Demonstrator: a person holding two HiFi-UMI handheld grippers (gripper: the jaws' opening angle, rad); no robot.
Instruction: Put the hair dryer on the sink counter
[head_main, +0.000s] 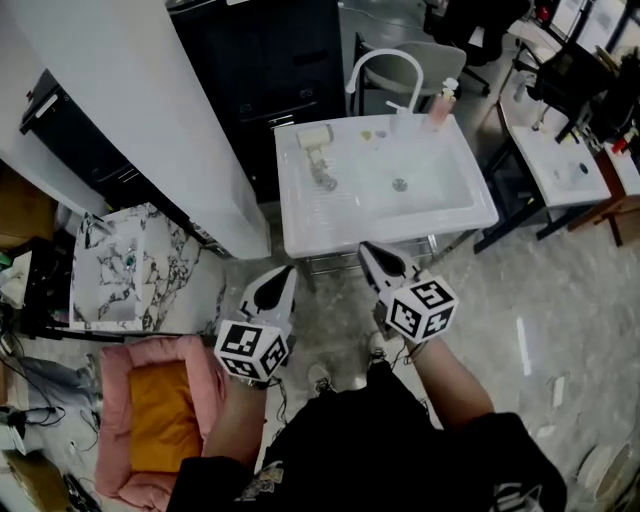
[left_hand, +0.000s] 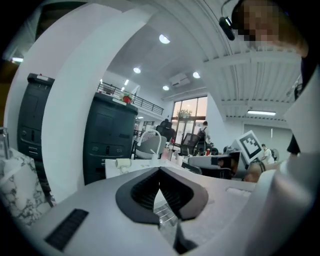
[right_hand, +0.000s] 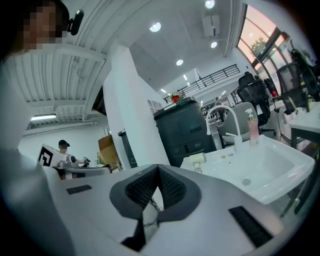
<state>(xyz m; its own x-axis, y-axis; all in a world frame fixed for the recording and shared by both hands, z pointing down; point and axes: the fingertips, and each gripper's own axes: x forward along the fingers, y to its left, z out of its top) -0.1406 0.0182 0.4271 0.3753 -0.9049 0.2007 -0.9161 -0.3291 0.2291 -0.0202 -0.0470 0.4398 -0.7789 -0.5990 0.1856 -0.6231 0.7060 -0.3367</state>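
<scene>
Currently, a small cream hair dryer (head_main: 315, 138) is seen lying on the white sink counter (head_main: 300, 215); the left gripper (head_main: 283, 275) and right gripper (head_main: 370, 252) are held with jaws pressed together, empty.

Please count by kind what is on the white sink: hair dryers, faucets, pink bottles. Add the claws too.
Hair dryer: 1
Faucet: 1
Pink bottle: 1
Claws: 2, left claw and right claw
Total: 5

Office/lab w/ desks (head_main: 548, 148) (chairs (head_main: 436, 58) too).

Head view steeply down; gripper views low, forward; sink (head_main: 330, 215) shared.
</scene>
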